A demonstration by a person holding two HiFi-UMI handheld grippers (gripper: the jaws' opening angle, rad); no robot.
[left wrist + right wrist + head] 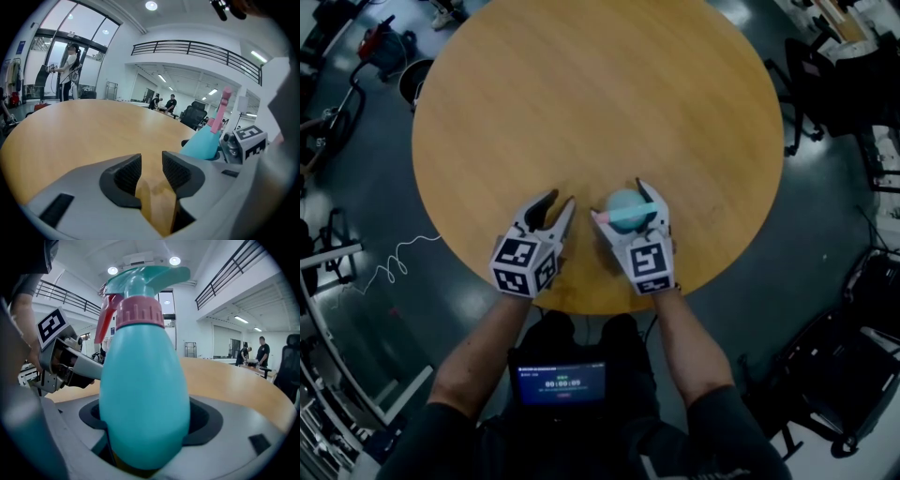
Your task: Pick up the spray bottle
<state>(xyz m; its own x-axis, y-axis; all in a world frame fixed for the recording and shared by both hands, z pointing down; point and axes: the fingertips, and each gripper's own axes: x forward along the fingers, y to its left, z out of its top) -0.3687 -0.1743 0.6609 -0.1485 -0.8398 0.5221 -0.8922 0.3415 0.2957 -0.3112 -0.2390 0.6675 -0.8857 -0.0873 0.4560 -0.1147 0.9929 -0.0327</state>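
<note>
A teal spray bottle (623, 208) with a pink collar and trigger stands upright on the round wooden table (581, 84), near its front edge. My right gripper (619, 200) has its jaws wide on either side of the bottle's body; in the right gripper view the bottle (143, 380) fills the space between them, and I see no pad pressing on it. My left gripper (562, 199) rests just left of it, jaws slightly apart with only table between the pads (126, 174). From the left gripper view the bottle (206, 138) shows at the right.
The table's front edge lies just below both grippers. A tablet (561, 382) rests on the person's lap. Black office chairs (811, 89) stand off the table's right side, and a person (70, 70) stands far off by the glass doors.
</note>
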